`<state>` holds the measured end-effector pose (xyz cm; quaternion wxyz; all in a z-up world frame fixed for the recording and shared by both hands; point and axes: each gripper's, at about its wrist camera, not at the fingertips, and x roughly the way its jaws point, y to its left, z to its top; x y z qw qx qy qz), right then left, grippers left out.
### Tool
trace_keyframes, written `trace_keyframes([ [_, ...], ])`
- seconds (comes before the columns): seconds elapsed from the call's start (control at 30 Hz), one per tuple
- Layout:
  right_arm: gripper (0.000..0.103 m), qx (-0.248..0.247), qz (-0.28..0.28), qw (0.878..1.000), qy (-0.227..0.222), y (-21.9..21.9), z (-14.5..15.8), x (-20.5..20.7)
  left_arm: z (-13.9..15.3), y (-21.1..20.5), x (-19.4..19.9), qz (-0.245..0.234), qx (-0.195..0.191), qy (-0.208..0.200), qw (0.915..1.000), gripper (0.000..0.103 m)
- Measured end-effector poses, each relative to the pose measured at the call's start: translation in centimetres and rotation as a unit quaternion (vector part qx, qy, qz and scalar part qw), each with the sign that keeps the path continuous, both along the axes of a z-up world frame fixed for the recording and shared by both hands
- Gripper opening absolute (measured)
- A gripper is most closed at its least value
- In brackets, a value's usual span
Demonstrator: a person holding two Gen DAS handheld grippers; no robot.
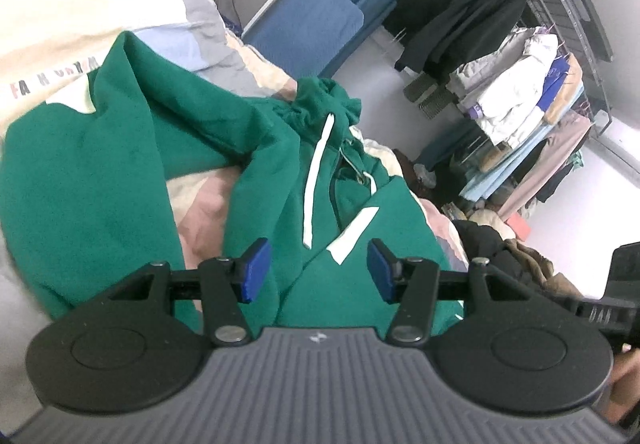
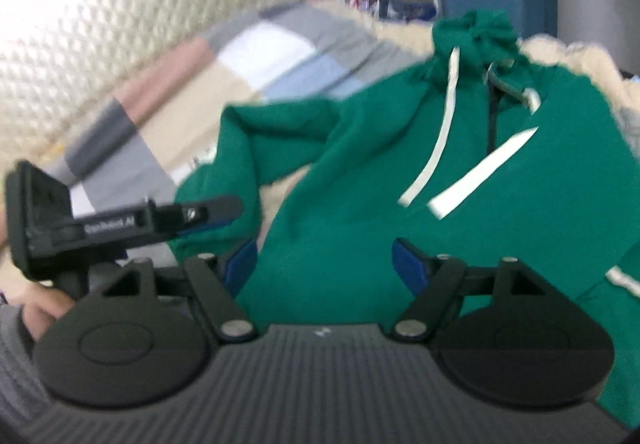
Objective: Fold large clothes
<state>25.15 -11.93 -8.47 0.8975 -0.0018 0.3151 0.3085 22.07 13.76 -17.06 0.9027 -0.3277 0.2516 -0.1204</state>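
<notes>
You are early in the fold: the green hoodie (image 1: 328, 180) lies spread on the patchwork bedcover (image 1: 208, 36), straight ahead of and beneath both grippers, and its body is not yet doubled over. One sleeve (image 1: 80, 164) lies away to the left of your left gripper (image 1: 318, 270), bent and rumpled, with bedcover showing between it and the body. The hood (image 1: 326, 100) sits bunched at the far end, the white drawstring (image 1: 316, 180) trailing back towards you.

Your left gripper is released, jaws parted over the chest with nothing pinched. Your right gripper (image 2: 326, 264) also hangs unclenched above the lower front, pads clear of the cloth as far as the blurred view allows.

What is left, by my judgement: bring the sleeves in, flatten the hood, then fold the body
</notes>
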Motion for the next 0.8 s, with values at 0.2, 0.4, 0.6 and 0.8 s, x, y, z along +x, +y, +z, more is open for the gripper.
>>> trace_keyframes([
  [0.2, 0.080, -0.060, -0.147, 0.984, -0.086, -5.5, 0.5, 5.6, -0.6, -1.8, 0.8, -0.026, 0.029, 0.015, 0.9991, 0.060],
  [0.4, 0.080, -0.060, -0.278, 0.958, -0.045, -10.9, -3.6, 13.6, -1.7, -4.0, 1.9, -0.051, 0.063, 0.020, 0.9965, 0.060],
  [0.6, 0.079, -0.102, -0.311, 0.944, -0.037, -12.5, -7.6, 16.3, -2.7, -5.6, 2.8, -0.068, 0.101, 0.020, 0.9924, 0.060],
  [0.8, 0.044, -0.055, -0.264, 0.963, 0.014, -14.0, -8.8, 17.9, -3.0, -6.1, 3.1, -0.074, 0.119, 0.015, 0.9900, 0.060],
])
